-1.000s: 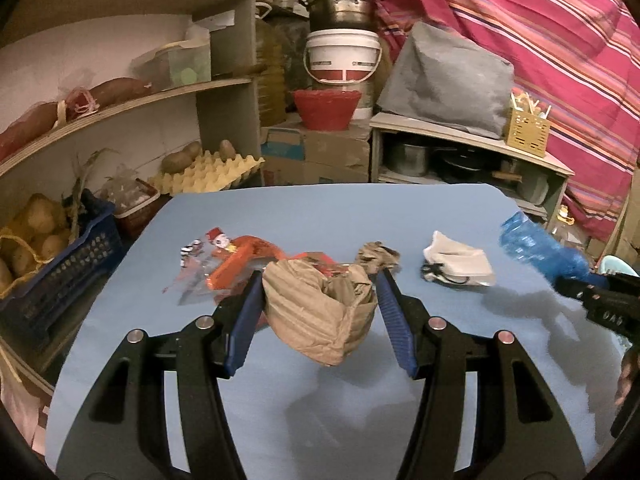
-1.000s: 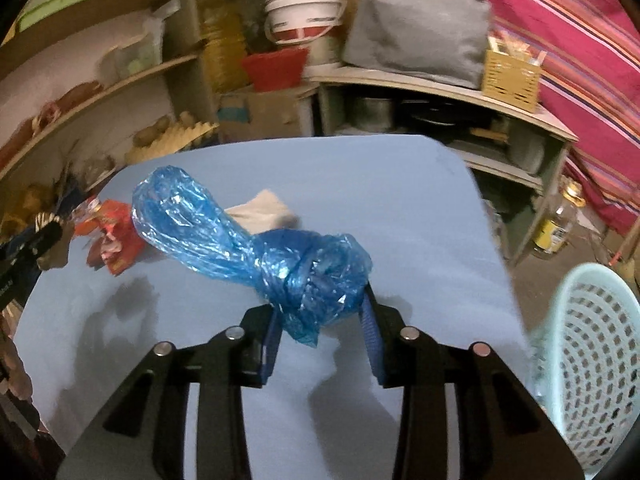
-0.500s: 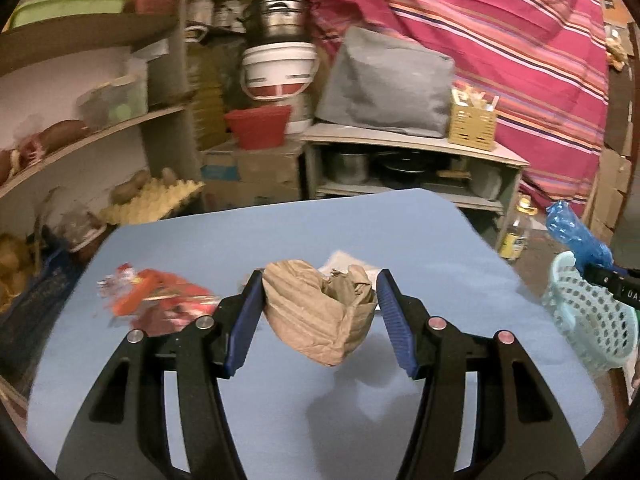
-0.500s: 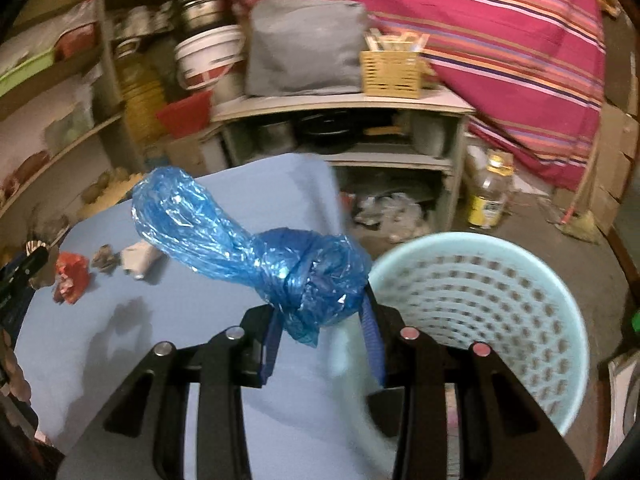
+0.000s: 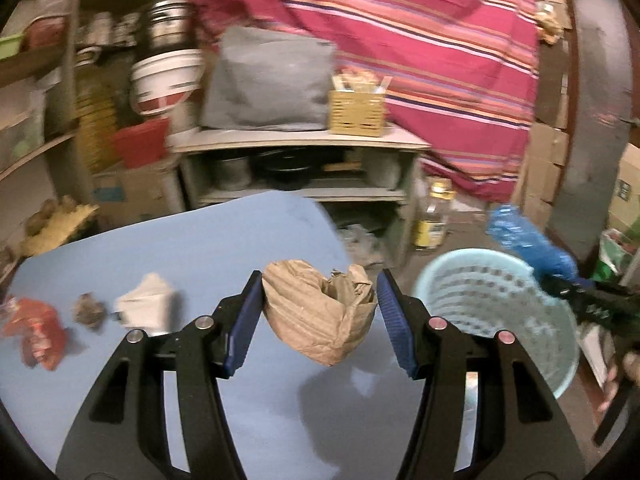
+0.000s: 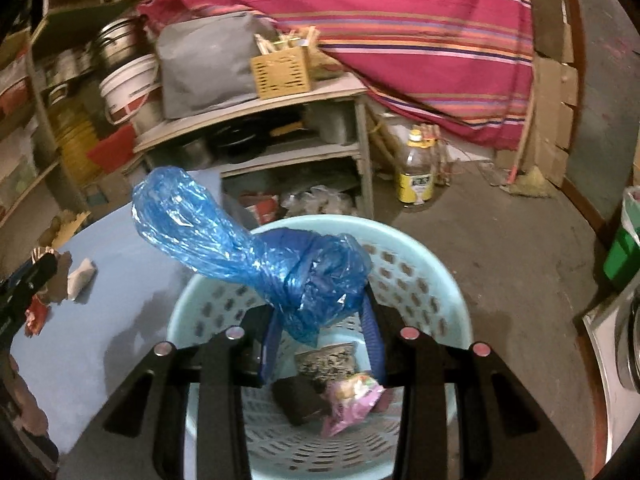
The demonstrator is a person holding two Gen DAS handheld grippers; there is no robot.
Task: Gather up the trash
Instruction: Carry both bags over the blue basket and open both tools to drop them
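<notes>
Right wrist view: the right hand-held gripper (image 6: 320,332) clenches a knotted blue plastic bag (image 6: 256,248) directly above the pale-blue perforated plastic basket (image 6: 432,276); letting go while centred should drop it in. The left hand-held gripper (image 5: 320,320) grasps a crumpled brown paper bag (image 5: 320,312) over the blue desk (image 5: 192,248), left of the basket.

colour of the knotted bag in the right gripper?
Blue, translucent crinkled plastic bag, clearest in the right wrist view, held by the right gripper.

One crumpled brown paper bag (image 5: 320,312), one knotted blue plastic bag (image 6: 256,252), one pale-blue perforated plastic basket (image 6: 440,280), three scraps on the blue table (image 5: 200,240).
</notes>
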